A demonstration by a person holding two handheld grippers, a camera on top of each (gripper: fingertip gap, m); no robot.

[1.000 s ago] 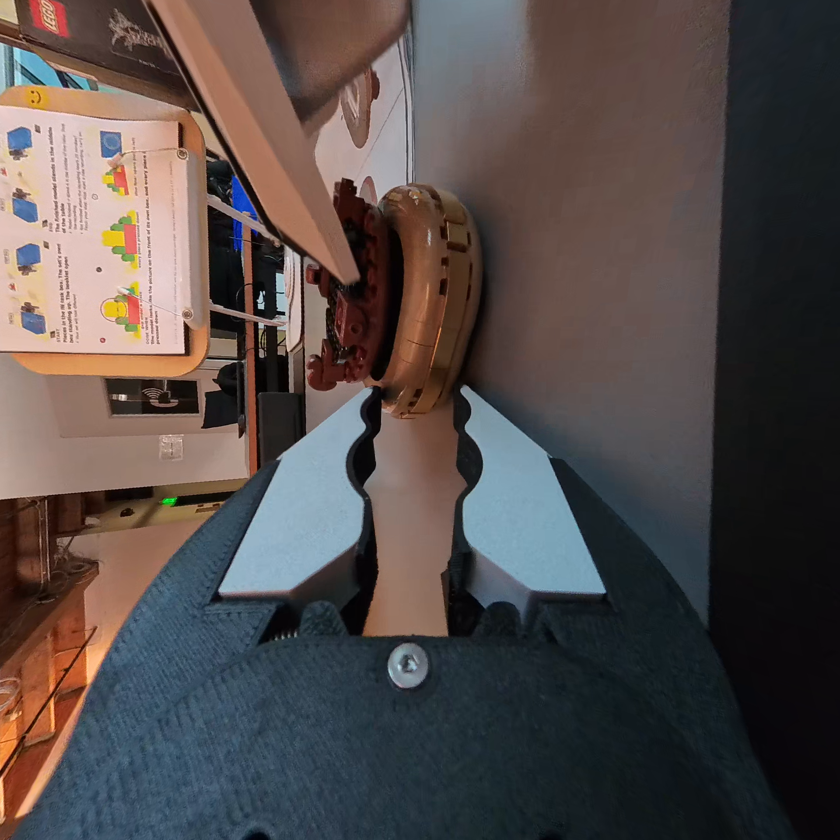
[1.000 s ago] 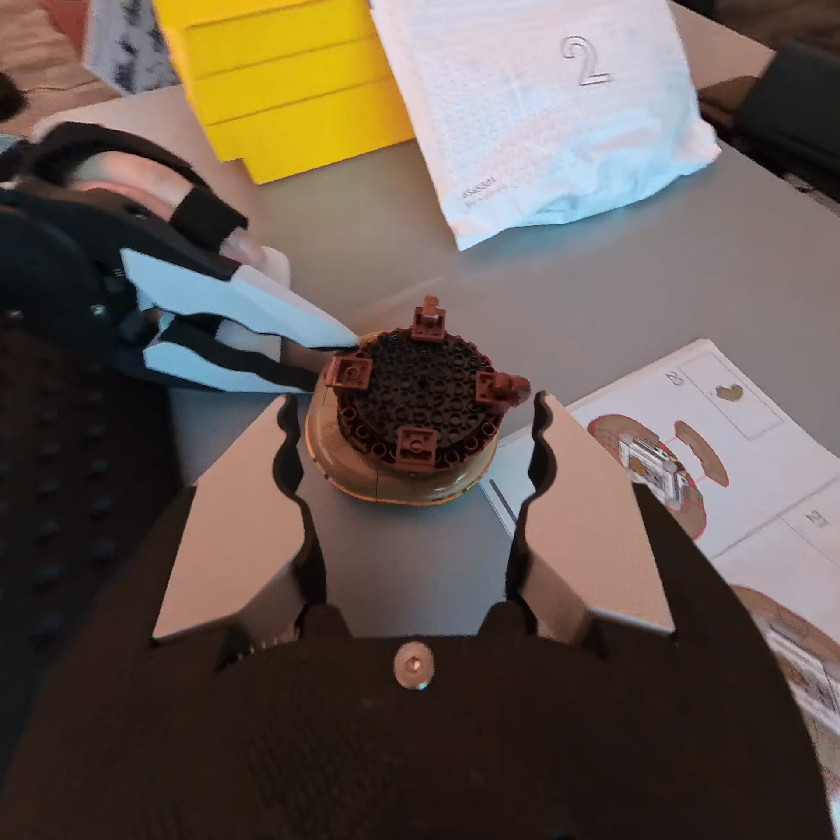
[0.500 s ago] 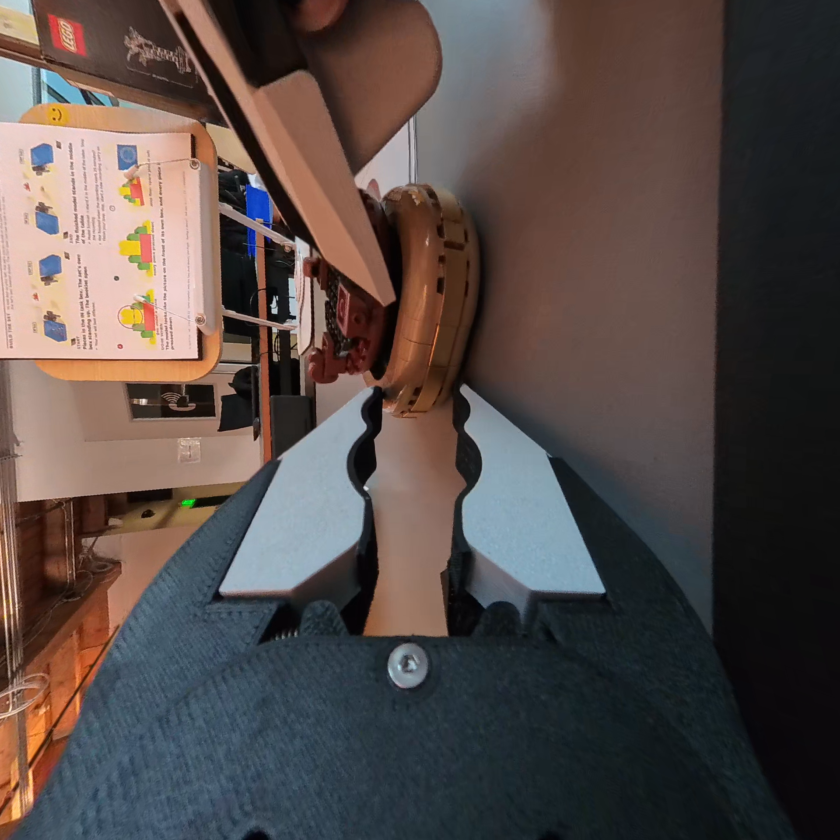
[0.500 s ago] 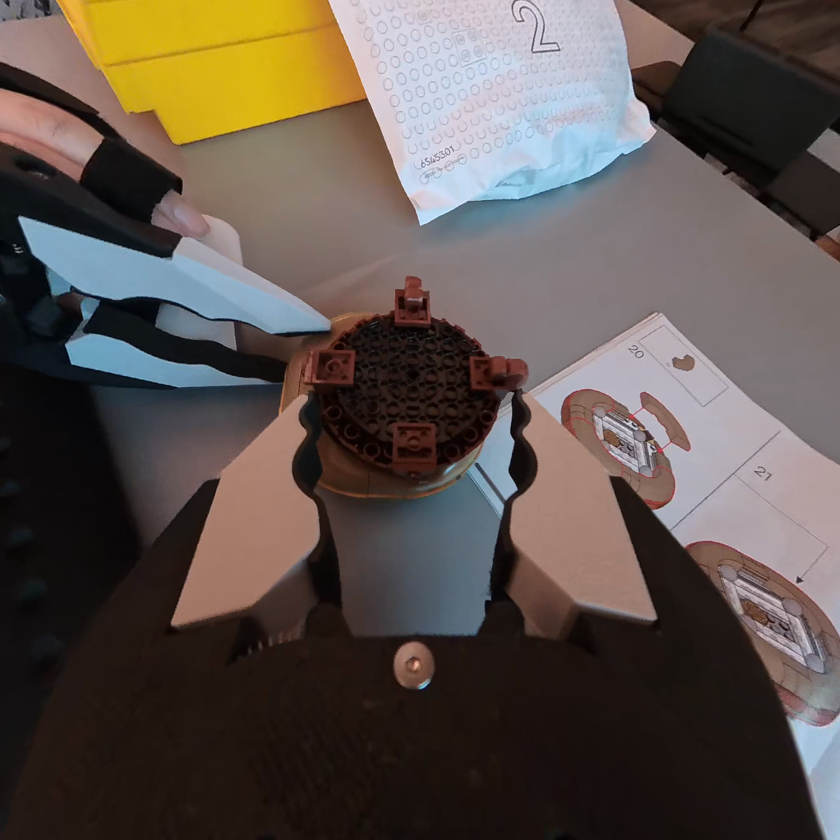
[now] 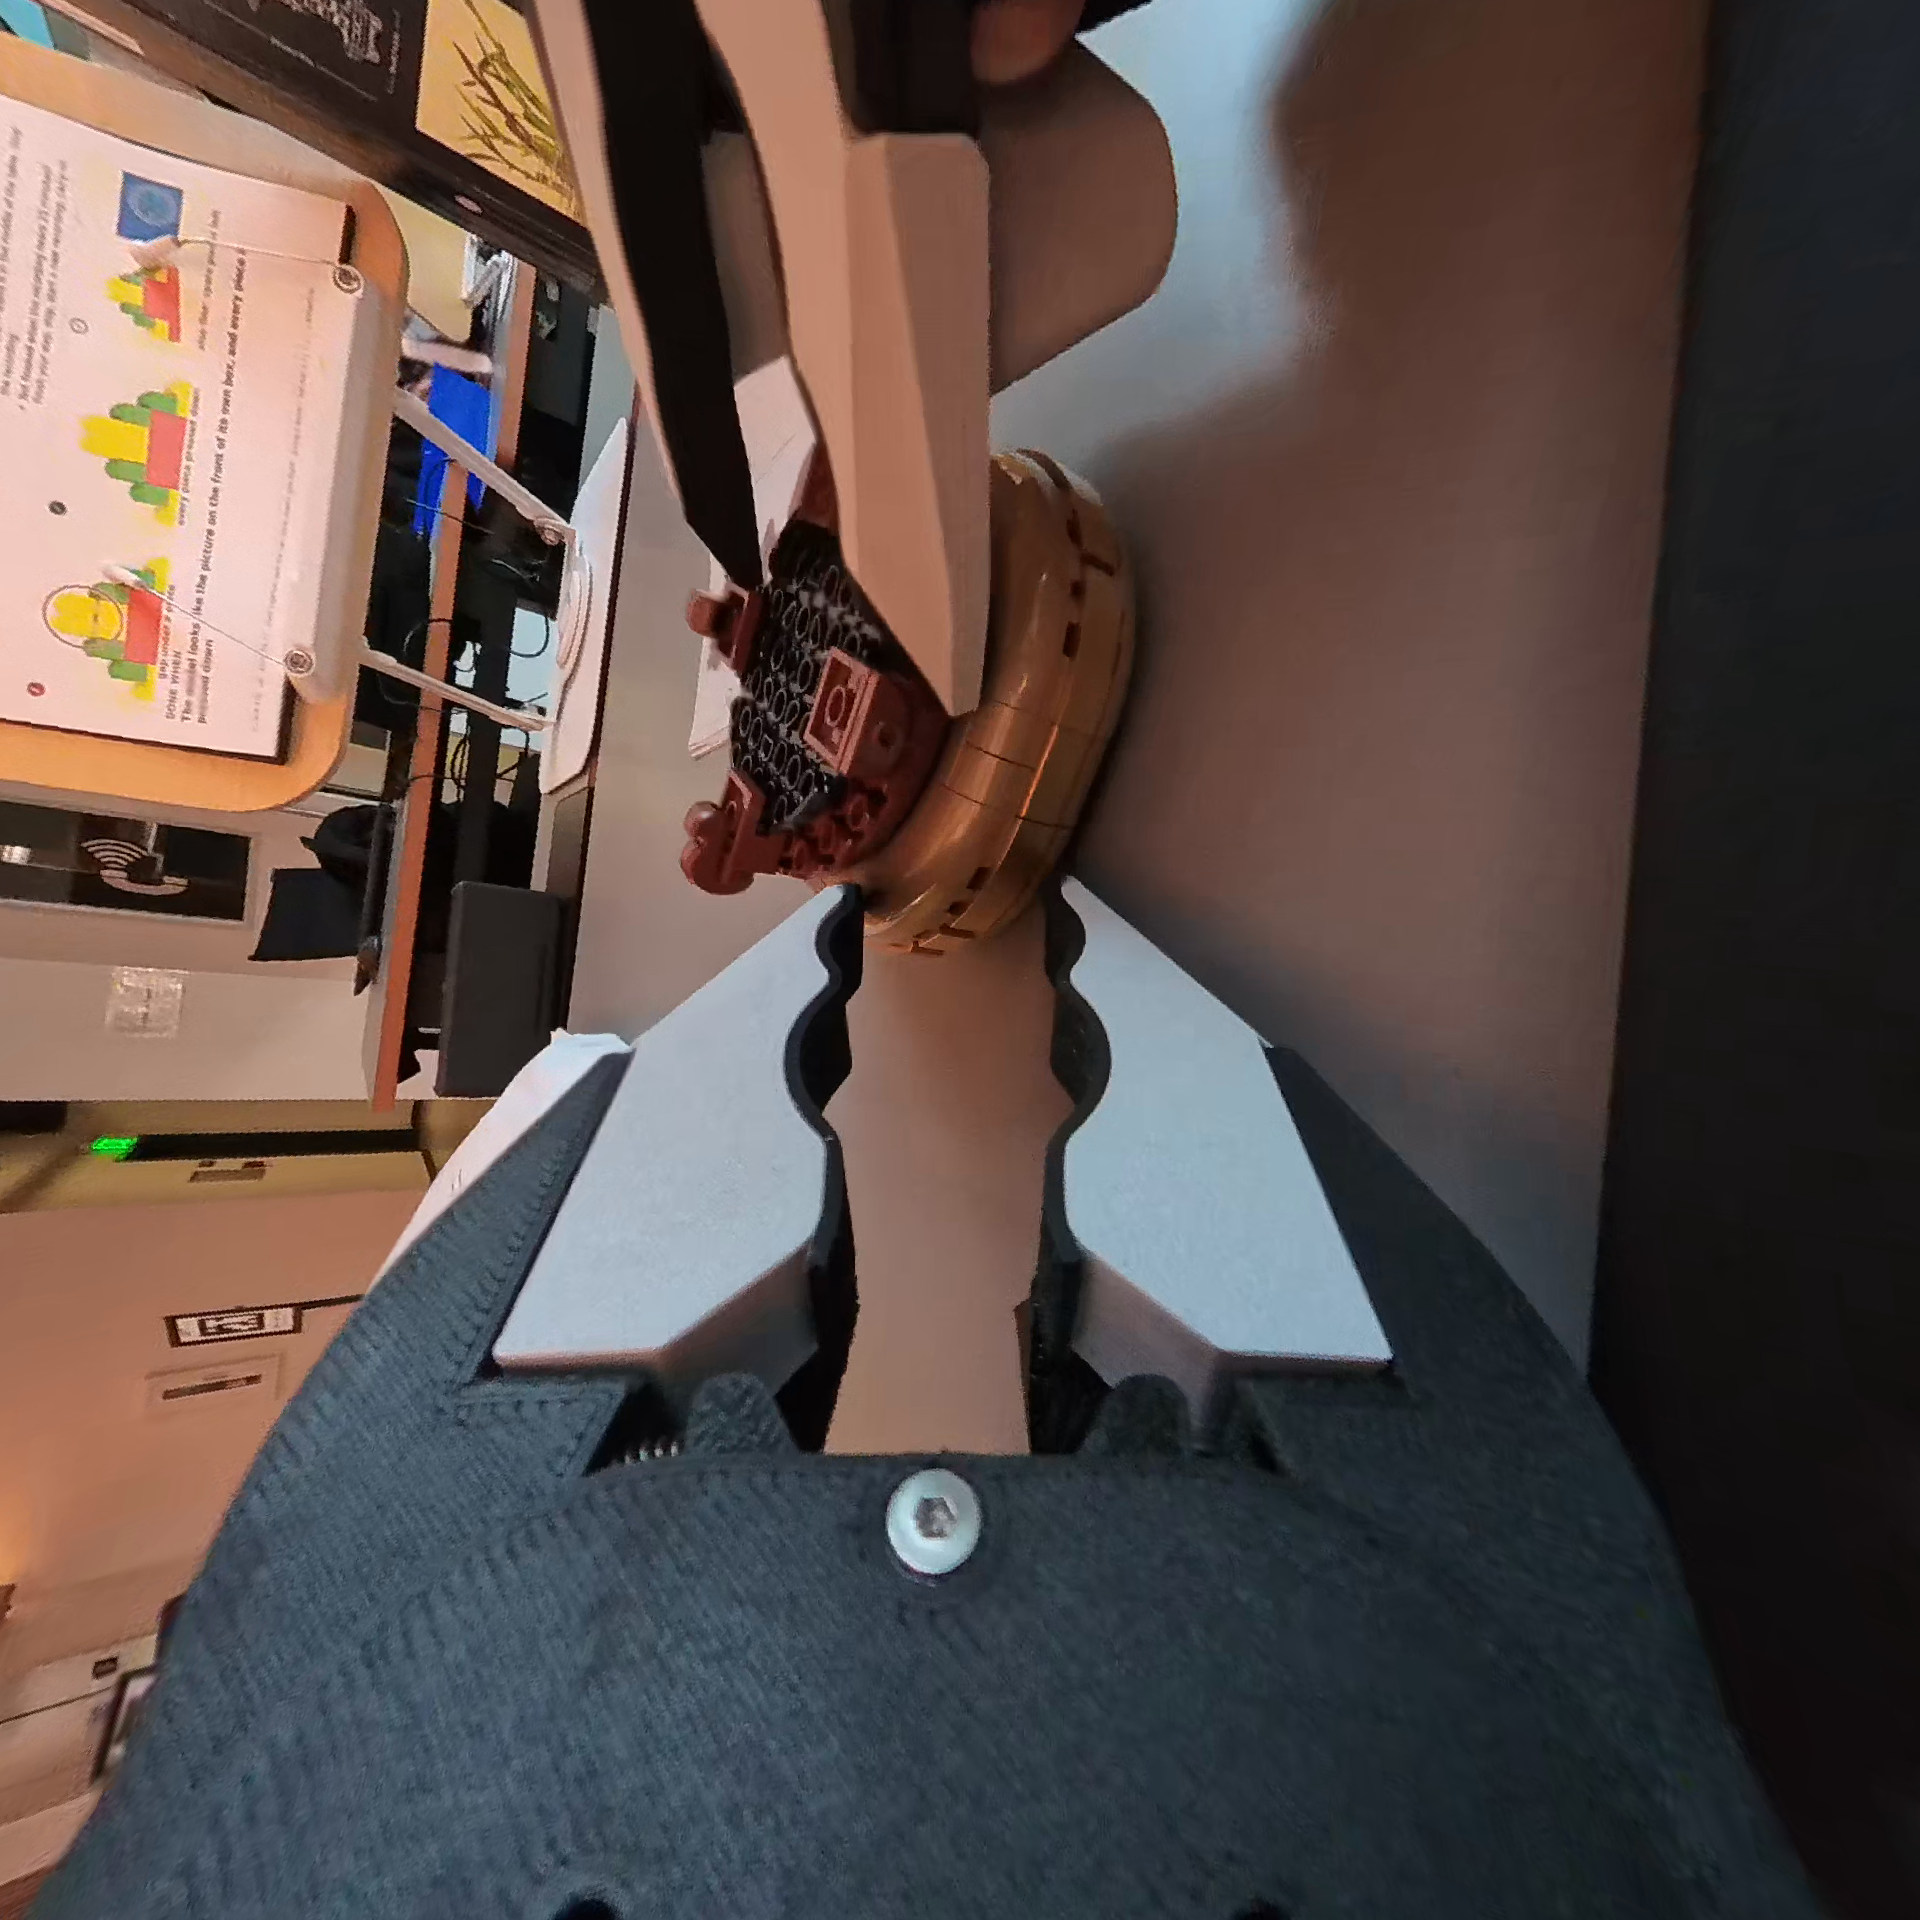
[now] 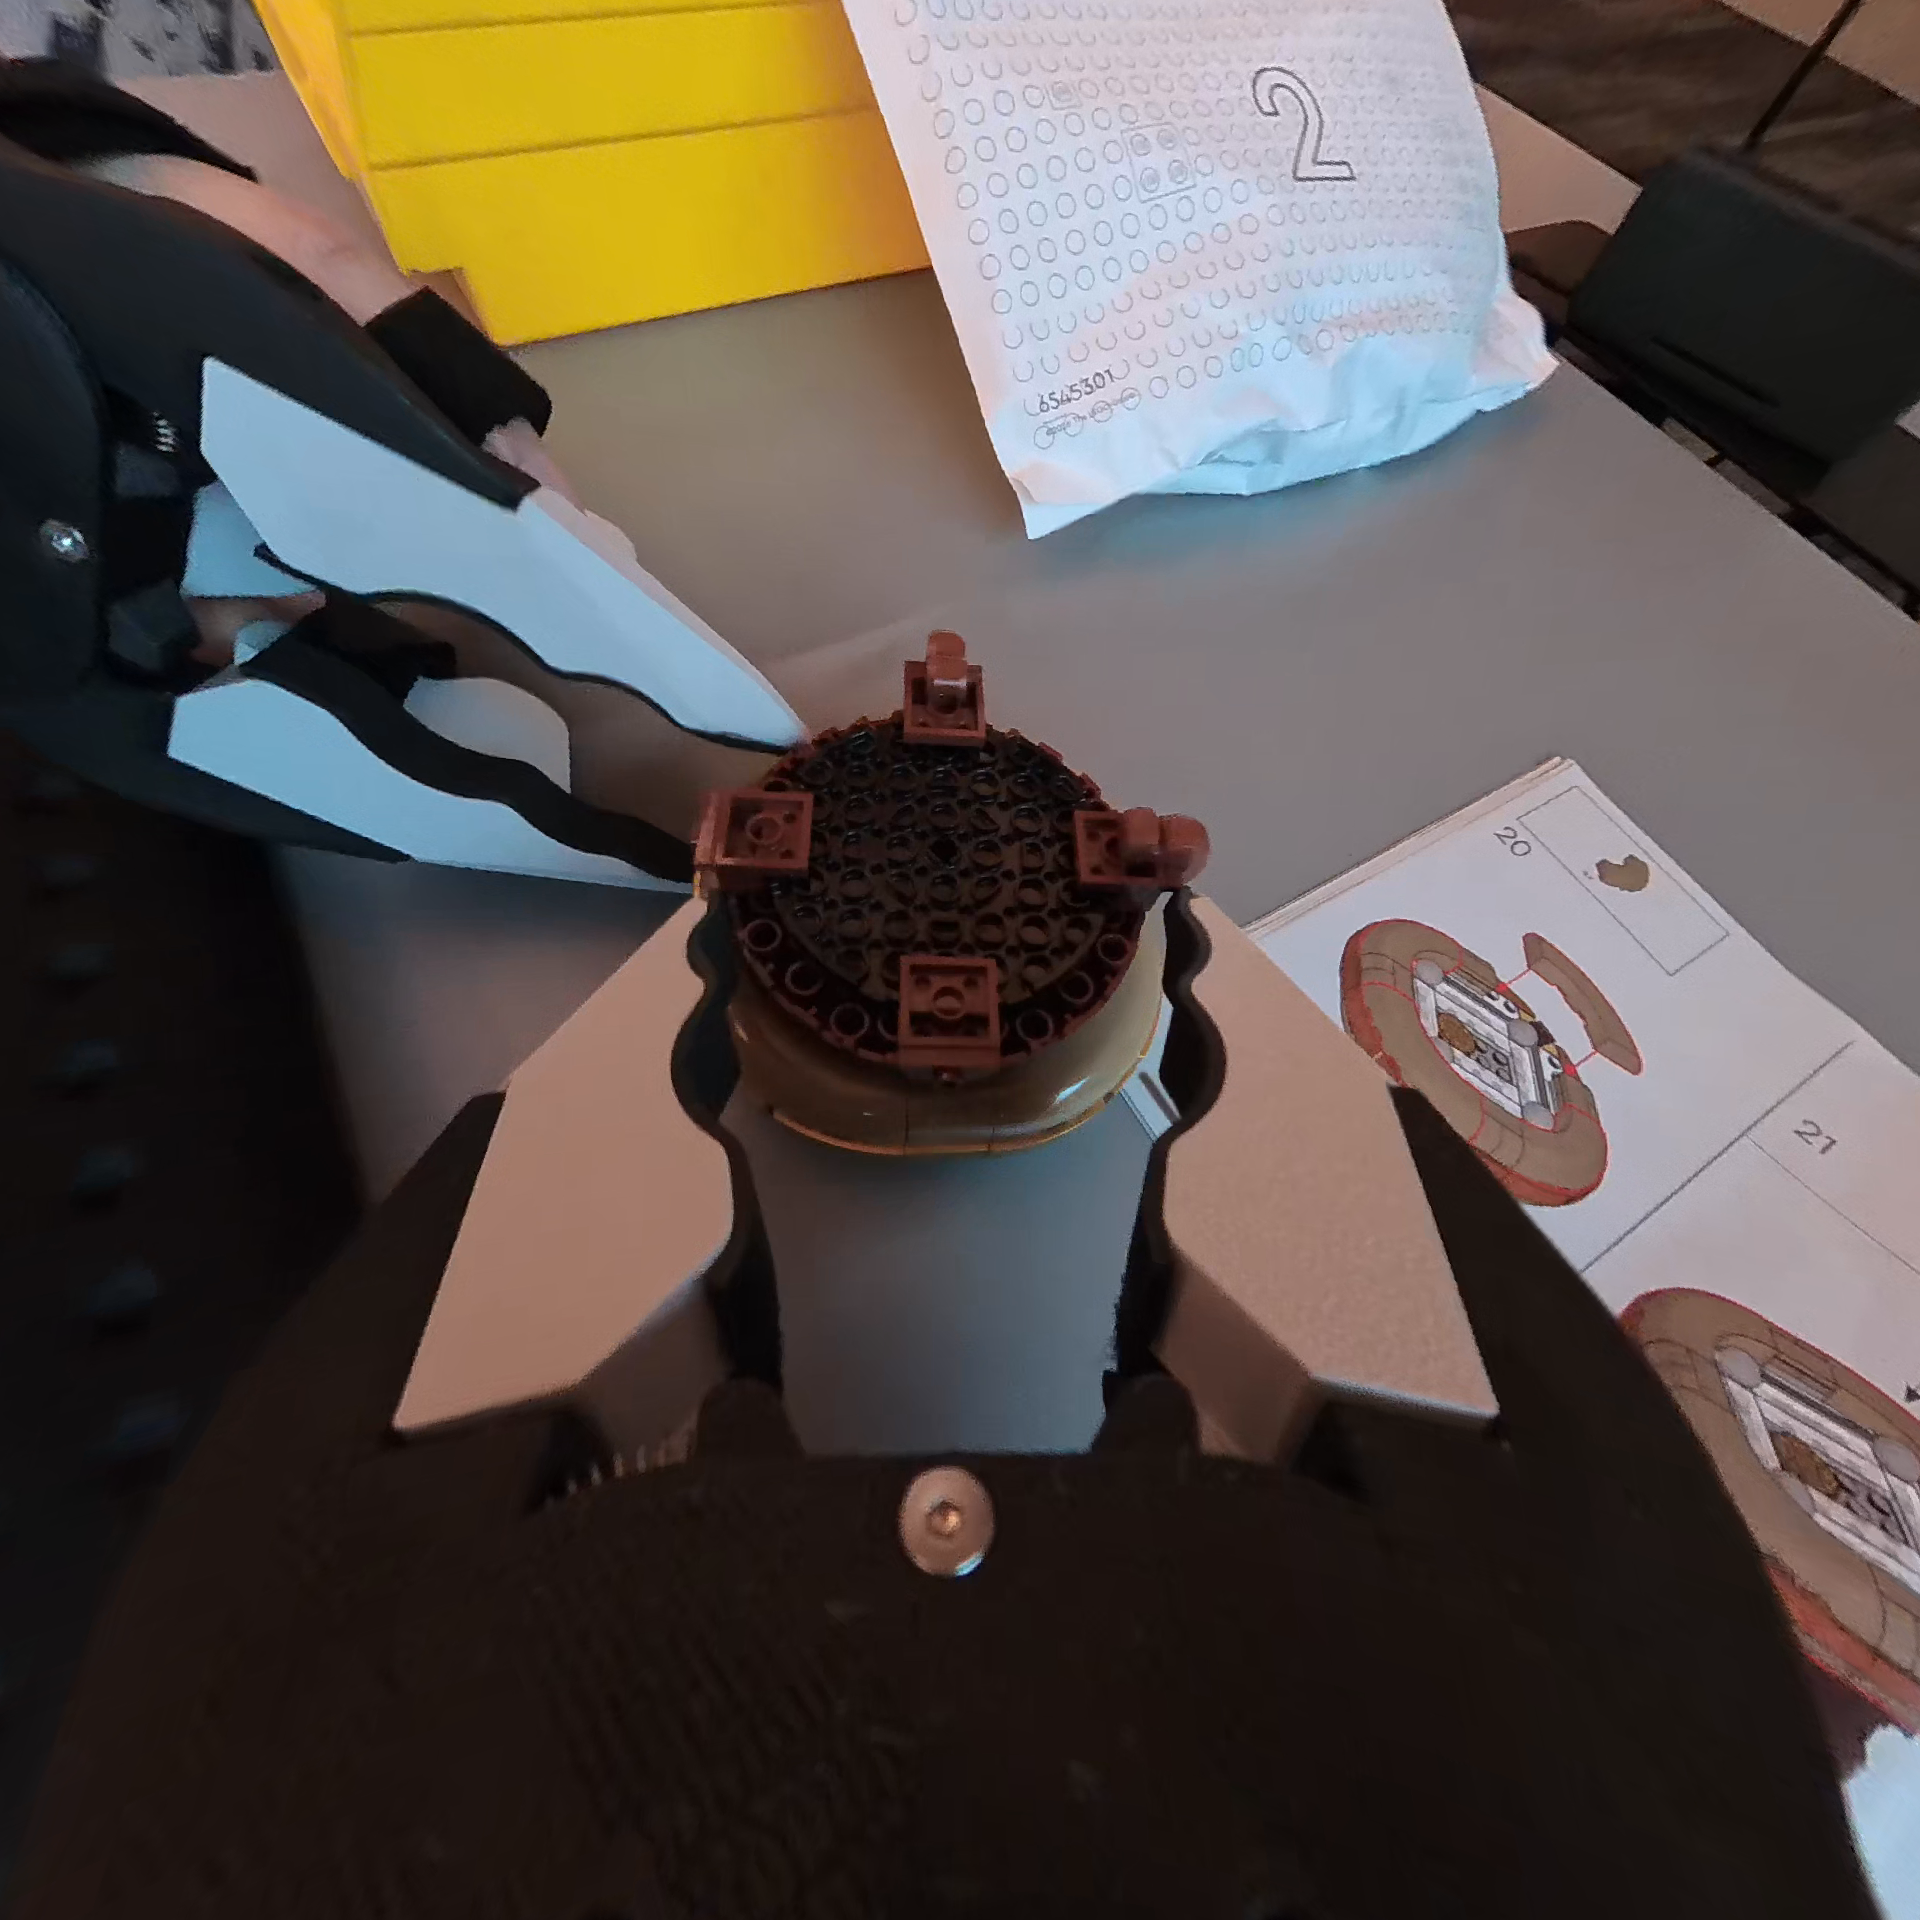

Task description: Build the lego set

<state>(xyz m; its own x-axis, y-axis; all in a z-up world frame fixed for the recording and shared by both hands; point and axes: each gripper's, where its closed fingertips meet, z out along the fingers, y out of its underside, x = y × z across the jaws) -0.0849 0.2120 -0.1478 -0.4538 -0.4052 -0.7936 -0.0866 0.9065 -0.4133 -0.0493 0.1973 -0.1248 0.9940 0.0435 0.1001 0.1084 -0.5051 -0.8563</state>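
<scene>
Booklet [image 6: 1621,1049] beside model [image 6: 935,935] (right wrist view only).

The instruction booklet [image 6: 1621,1049] was cut off by the right edge. The white bag [image 6: 1195,260] and yellow boxes [image 6: 623,156] ran past the top edge. The right tool's [image 6: 940,914] fingers [image 6: 1288,1143] hid the flanks of the round model [image 6: 935,935]; contact with it could not be told.

Dim indoor light with a warm orange glow at the left edges. Soft shadows on the table [image 6: 1299,665]. Wide-angle bending and slight blur near the borders.
</scene>
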